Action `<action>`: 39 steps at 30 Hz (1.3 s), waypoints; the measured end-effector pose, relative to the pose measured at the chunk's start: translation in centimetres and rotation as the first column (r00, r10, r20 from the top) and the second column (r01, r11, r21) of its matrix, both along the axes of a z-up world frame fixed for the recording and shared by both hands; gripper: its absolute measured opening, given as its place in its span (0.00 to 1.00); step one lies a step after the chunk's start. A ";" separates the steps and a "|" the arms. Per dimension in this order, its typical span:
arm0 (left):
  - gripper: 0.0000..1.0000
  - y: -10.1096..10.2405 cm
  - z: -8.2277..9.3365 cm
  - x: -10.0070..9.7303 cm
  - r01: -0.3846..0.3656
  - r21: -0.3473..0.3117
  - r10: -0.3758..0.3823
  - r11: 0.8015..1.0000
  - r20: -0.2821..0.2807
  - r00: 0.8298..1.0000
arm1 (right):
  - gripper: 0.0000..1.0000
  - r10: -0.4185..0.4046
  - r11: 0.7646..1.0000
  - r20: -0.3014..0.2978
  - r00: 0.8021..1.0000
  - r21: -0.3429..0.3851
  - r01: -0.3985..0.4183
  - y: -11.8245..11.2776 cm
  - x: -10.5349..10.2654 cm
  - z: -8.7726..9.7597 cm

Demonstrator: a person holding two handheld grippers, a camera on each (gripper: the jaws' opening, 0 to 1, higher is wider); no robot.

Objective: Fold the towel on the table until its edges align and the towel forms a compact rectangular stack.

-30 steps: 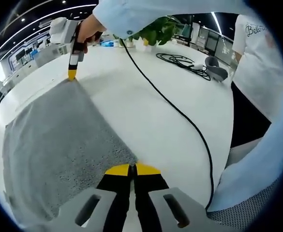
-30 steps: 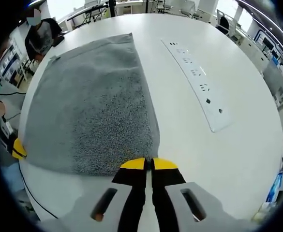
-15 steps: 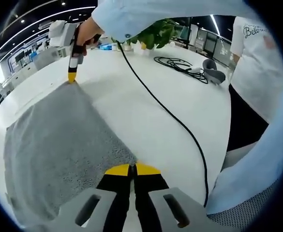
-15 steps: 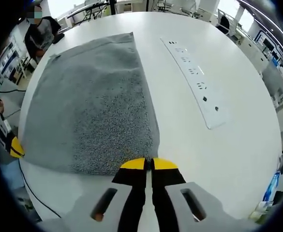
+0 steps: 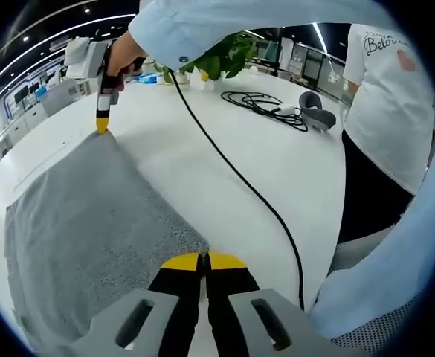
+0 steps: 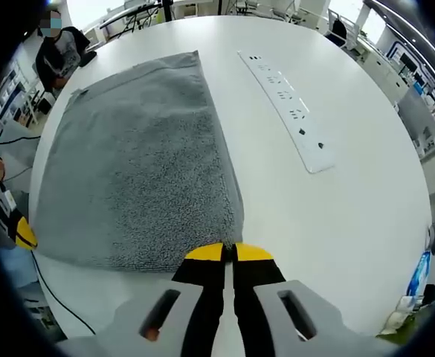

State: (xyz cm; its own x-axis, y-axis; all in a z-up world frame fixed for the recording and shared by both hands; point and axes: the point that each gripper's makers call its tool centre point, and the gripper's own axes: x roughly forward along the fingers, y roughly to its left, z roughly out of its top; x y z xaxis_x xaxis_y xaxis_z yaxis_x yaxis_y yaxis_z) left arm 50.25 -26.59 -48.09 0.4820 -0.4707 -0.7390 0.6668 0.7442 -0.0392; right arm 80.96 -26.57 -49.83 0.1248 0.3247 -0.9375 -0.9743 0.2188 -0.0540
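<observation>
With the left gripper (image 5: 202, 260) and right gripper (image 6: 228, 251) each clenched on a near corner of the flat grey terry towel (image 6: 139, 156), uneven lifting may skew its edges toward the white power strip (image 6: 284, 97).

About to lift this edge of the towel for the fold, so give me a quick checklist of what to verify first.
1. Left hand-held gripper shut on the gray towel corner: ok.
2. Right hand-held gripper shut on the other near corner: ok.
3. Towel lies flat on the white table: ok.
4. Far towel edge free of the power strip: ok, they lie apart.
5. Black cable off the towel: ok, it runs beside it.
6. Grip depth on the fabric: cannot tell.
</observation>
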 end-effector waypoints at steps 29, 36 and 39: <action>0.03 -3.5 3.6 -0.5 0.062 -0.039 -0.060 0.997 0.066 0.996 | 0.01 -0.044 0.999 0.004 0.999 -0.028 0.044 -4.1 -0.5 3.9; 0.03 -4.1 5.1 -0.5 0.074 -0.047 -0.070 0.996 0.096 0.993 | 0.01 -0.051 0.998 0.006 0.999 -0.033 0.051 -4.4 -0.8 5.4; 0.03 -4.0 5.9 -0.6 0.070 -0.058 -0.064 0.996 0.109 0.992 | 0.01 -0.052 0.998 0.009 0.999 -0.043 0.053 -4.5 -0.7 5.9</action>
